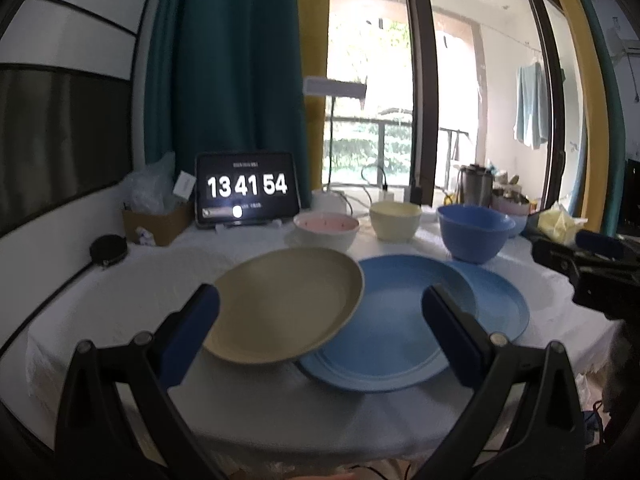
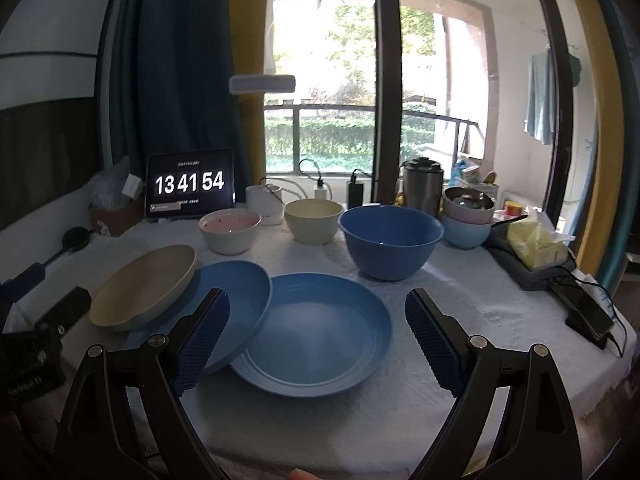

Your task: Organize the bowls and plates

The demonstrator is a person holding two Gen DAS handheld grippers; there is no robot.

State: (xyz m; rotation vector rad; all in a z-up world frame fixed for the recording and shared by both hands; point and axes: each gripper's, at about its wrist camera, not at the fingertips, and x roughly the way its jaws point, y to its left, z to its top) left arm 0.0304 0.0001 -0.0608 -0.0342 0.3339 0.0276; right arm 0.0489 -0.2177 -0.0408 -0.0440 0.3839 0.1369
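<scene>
Three plates lie overlapped on the white cloth. A beige plate [image 1: 284, 304] [image 2: 144, 288] leans tilted on a blue plate [image 1: 392, 320] [image 2: 236, 292], which rests on the rim of a second blue plate [image 1: 500, 300] [image 2: 320, 328]. Behind them stand a white bowl with a pink inside [image 1: 326, 230] [image 2: 230, 230], a cream bowl [image 1: 395, 220] [image 2: 314, 220] and a blue bowl [image 1: 474, 232] [image 2: 390, 240]. My left gripper [image 1: 320, 298] is open in front of the beige and blue plates, holding nothing. My right gripper [image 2: 316, 300] is open before the second blue plate, also holding nothing.
A tablet clock [image 1: 246, 188] and a cardboard box [image 1: 156, 220] stand at the back left. At the back right are a steel flask [image 2: 422, 188] and stacked bowls [image 2: 466, 232]. A yellow packet [image 2: 536, 244] and a black device with cables [image 2: 588, 316] lie at the right edge.
</scene>
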